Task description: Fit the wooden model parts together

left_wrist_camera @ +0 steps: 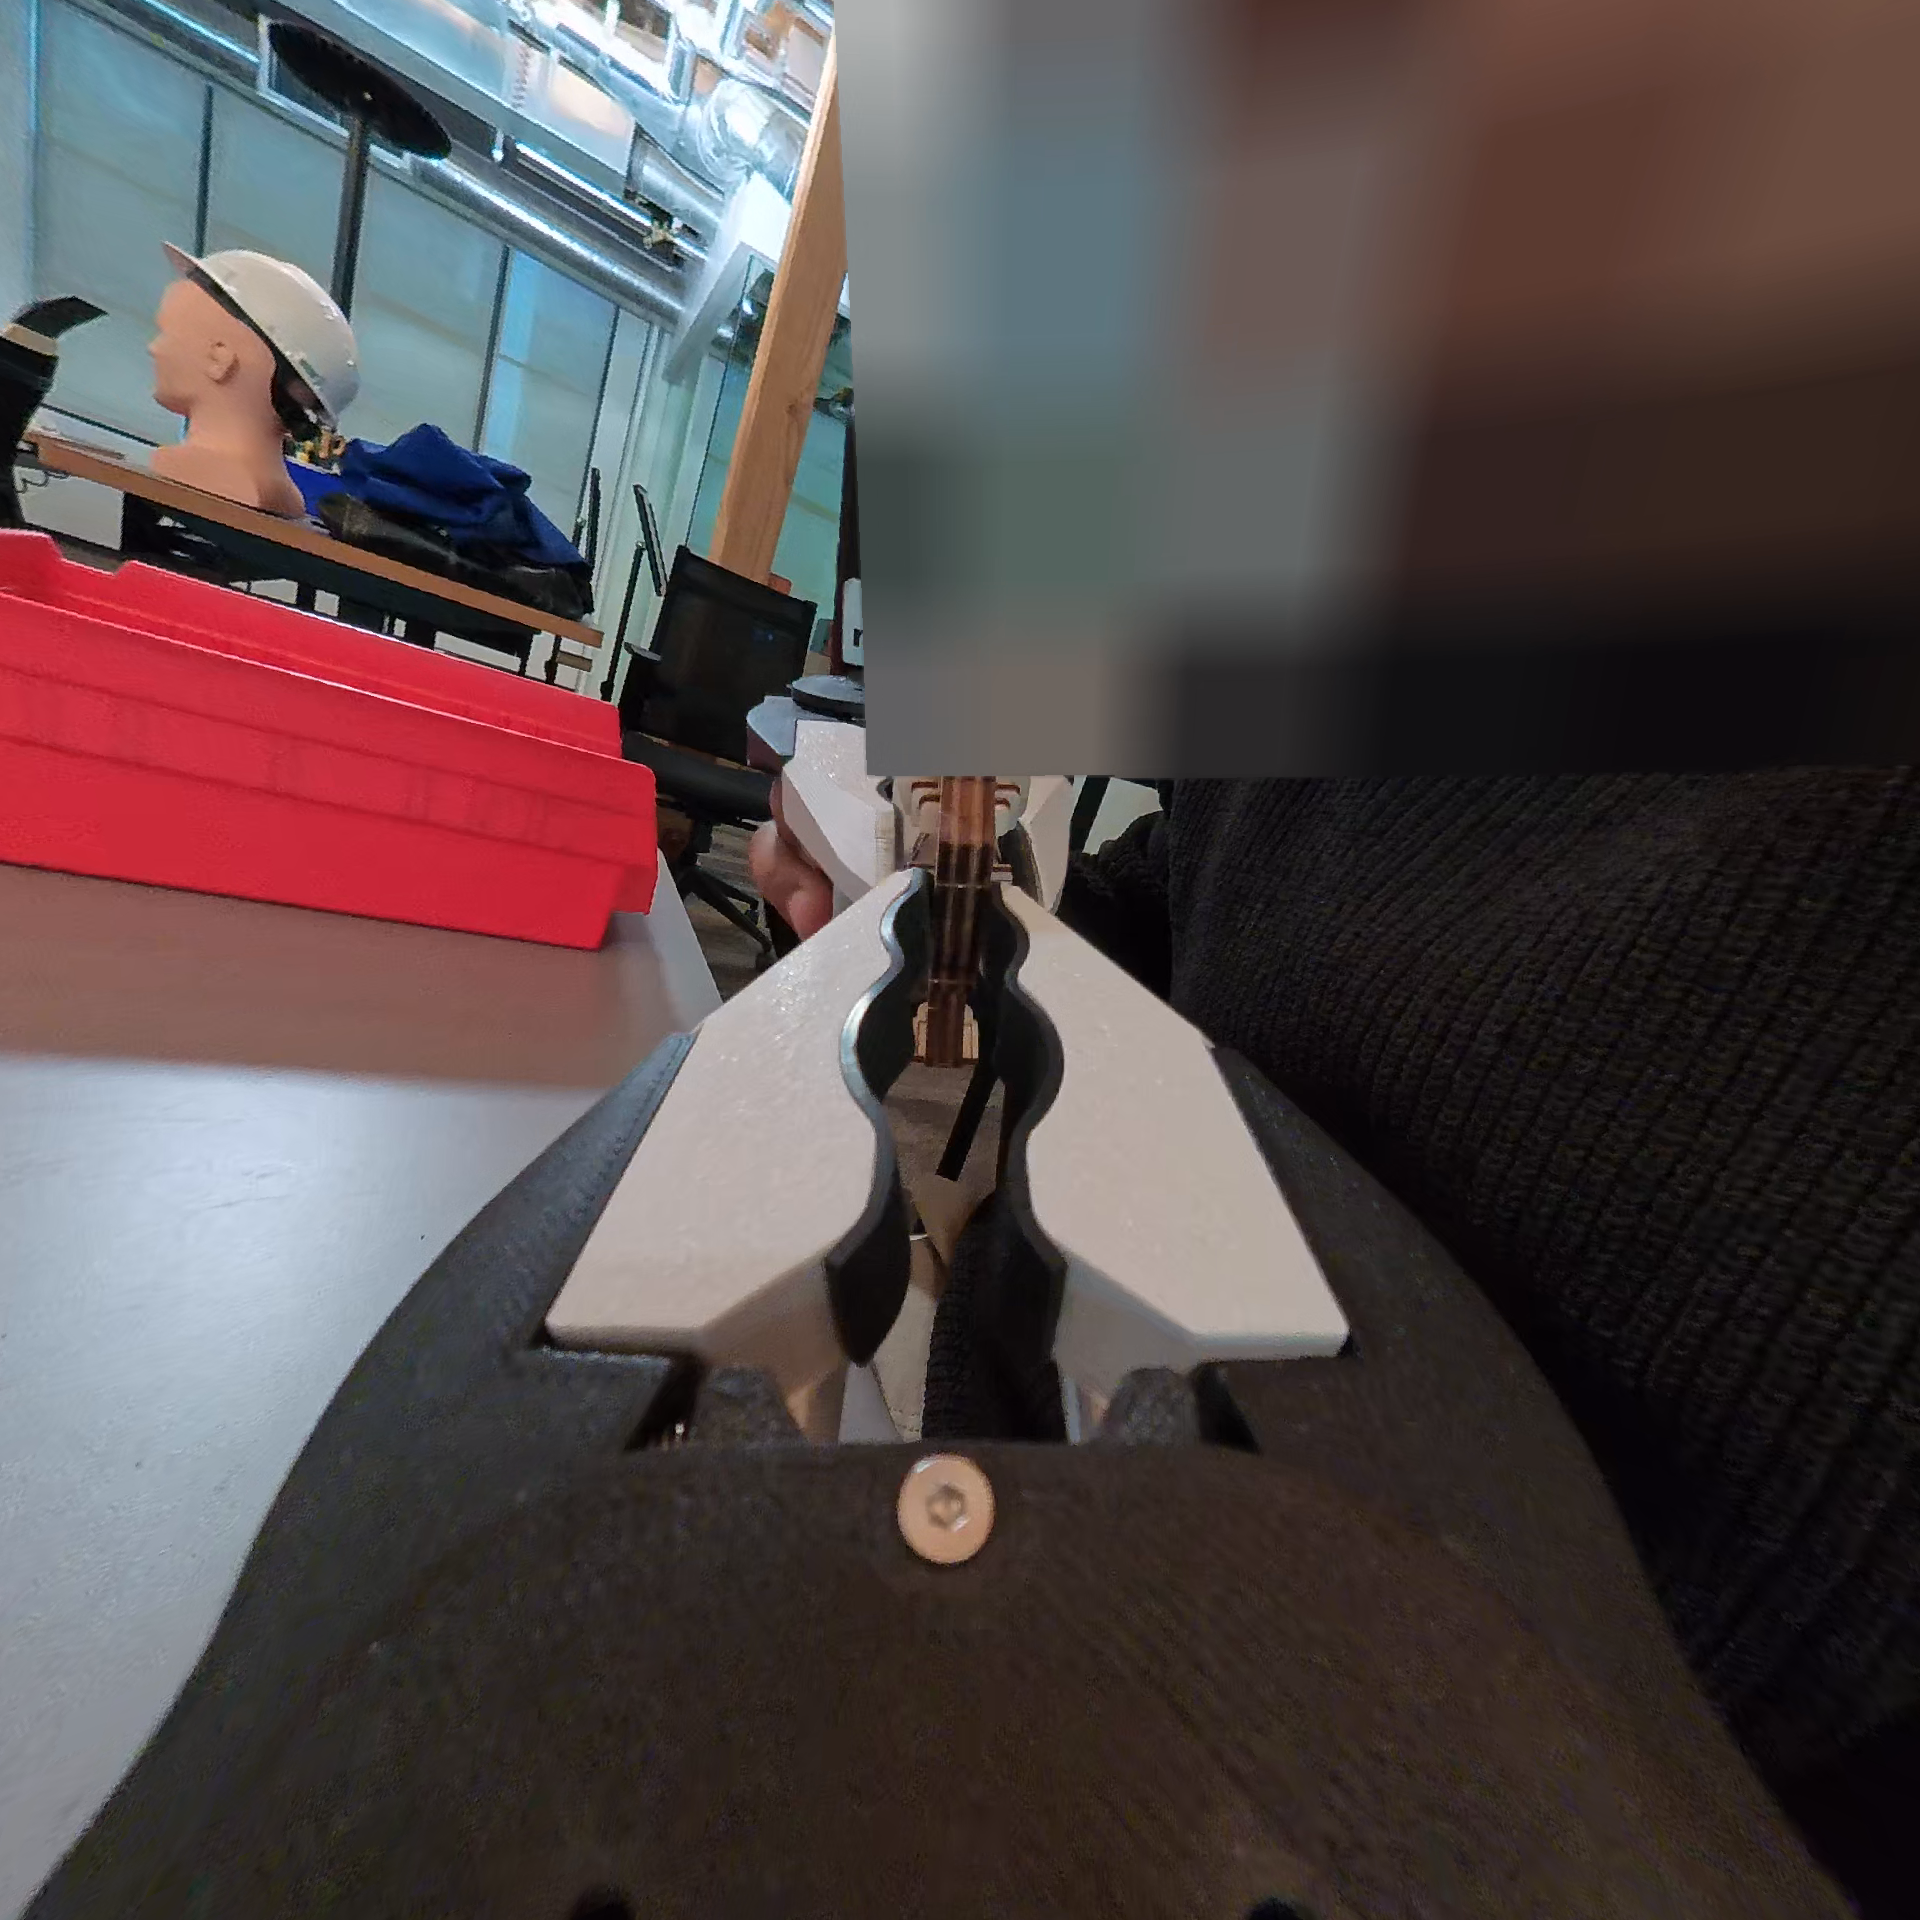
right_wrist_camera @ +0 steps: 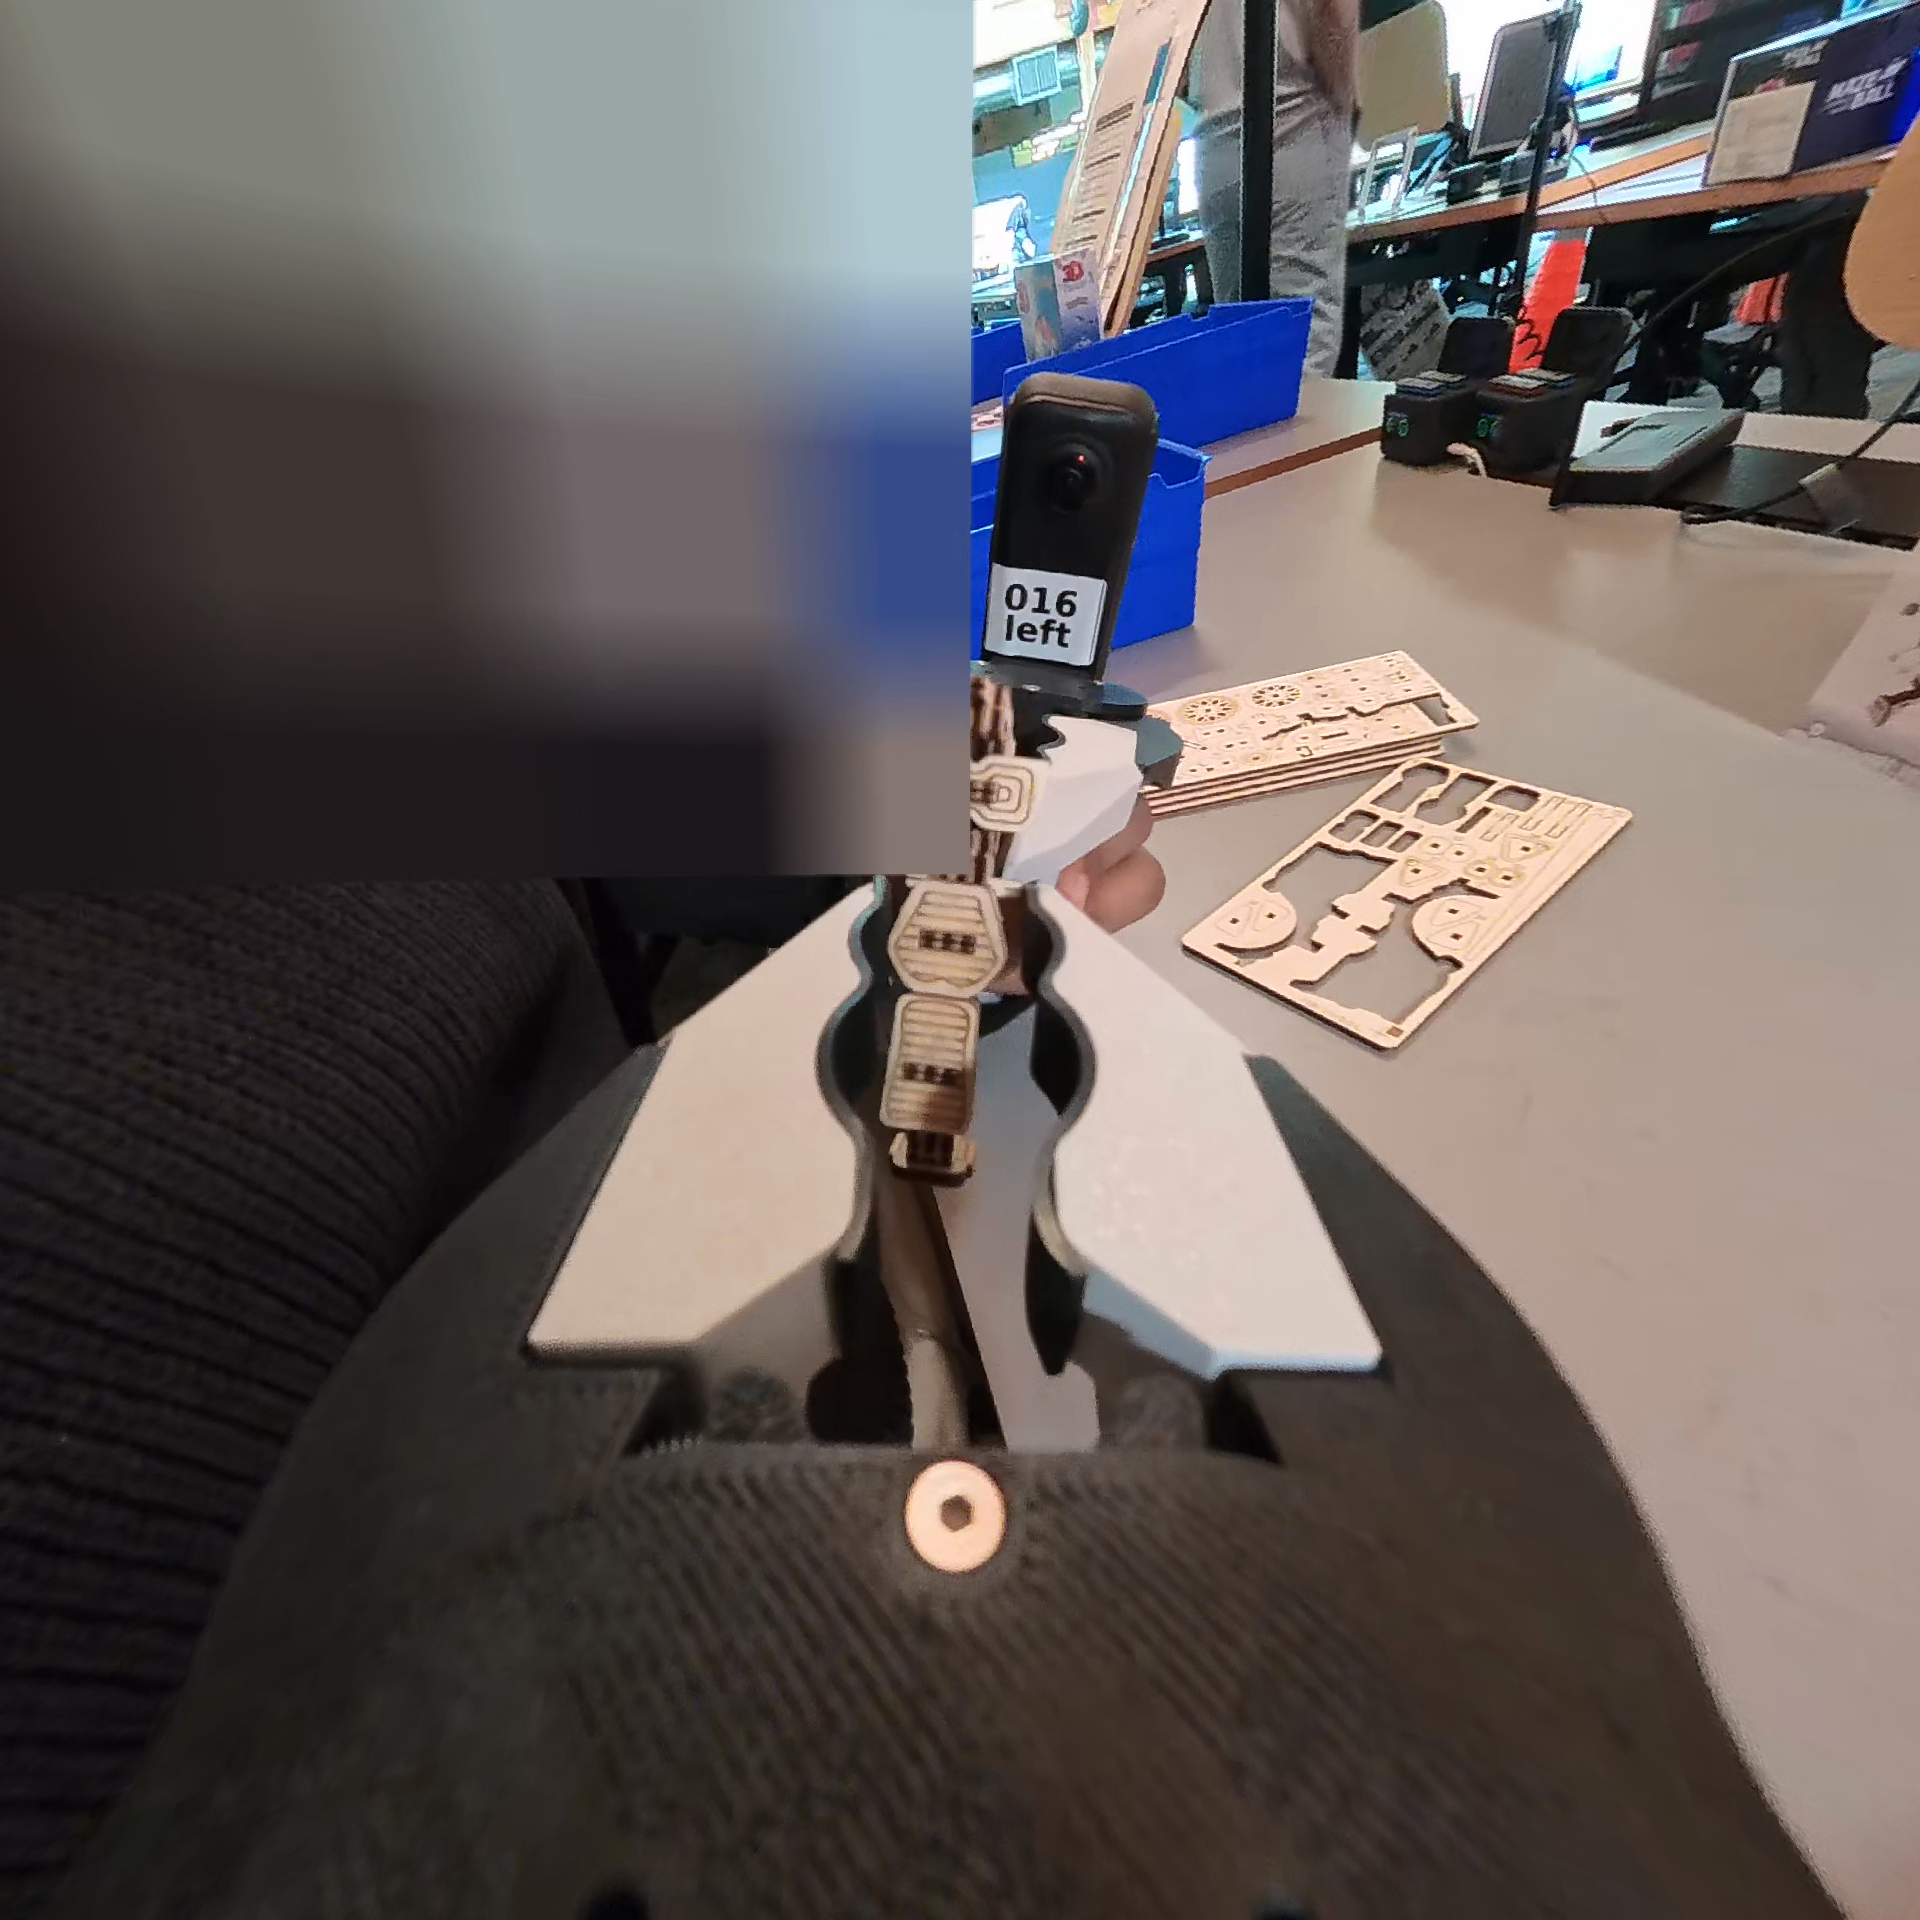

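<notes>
Wooden model assembly (left_wrist_camera: 954, 935), seen edge-on in the left wrist view, stood between the tips of the left gripper (left_wrist_camera: 956, 904), whose jaws were clenched on it, probably to steady it above the counter (left_wrist_camera: 260, 1143) edge; the red tray (left_wrist_camera: 312, 748) sat well apart.

From the right wrist view, the same laser-cut piece (right_wrist_camera: 940, 997) showed its engraved face, long axis running away from the camera toward the left gripper (right_wrist_camera: 1049, 800). The right gripper (right_wrist_camera: 951, 925) had its jaws closed on the near segment, apparently bracing for a press-fit. Spare punched sheets (right_wrist_camera: 1403, 894) lay on the counter (right_wrist_camera: 1558, 1143) beside.
</notes>
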`<state>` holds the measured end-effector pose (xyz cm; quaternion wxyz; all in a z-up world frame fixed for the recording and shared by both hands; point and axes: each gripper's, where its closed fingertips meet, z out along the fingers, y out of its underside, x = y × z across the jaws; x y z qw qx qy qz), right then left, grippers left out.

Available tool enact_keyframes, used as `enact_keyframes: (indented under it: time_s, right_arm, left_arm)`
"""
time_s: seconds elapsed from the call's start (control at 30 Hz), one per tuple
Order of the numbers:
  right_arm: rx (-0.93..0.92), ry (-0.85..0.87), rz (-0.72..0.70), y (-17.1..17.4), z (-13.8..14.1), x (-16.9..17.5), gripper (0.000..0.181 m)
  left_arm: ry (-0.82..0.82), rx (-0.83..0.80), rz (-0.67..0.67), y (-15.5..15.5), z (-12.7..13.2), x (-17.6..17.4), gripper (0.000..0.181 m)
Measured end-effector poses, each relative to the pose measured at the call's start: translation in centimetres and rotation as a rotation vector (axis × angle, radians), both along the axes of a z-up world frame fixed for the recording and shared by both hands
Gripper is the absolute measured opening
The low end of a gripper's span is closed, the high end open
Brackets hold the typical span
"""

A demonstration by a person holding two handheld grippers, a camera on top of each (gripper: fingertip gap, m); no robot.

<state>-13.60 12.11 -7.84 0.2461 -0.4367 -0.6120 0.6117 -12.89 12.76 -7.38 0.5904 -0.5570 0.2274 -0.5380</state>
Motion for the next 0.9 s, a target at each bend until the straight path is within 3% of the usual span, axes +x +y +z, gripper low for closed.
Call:
enact_keyframes:
  time_s: [0.7,0.9]
  right_arm:
    - [0.074,0.018,-0.026,-0.05,-0.20,0.15,0.020]
    - [0.007,0.001,-0.023,0.31,-0.29,-0.13,0.022]
  left_arm:
    - [-0.035,-0.021,-0.022,-0.06,-0.09,0.08,0.007]
    - [-0.035,-0.040,-0.008,0.28,-0.25,-0.22,0.006]
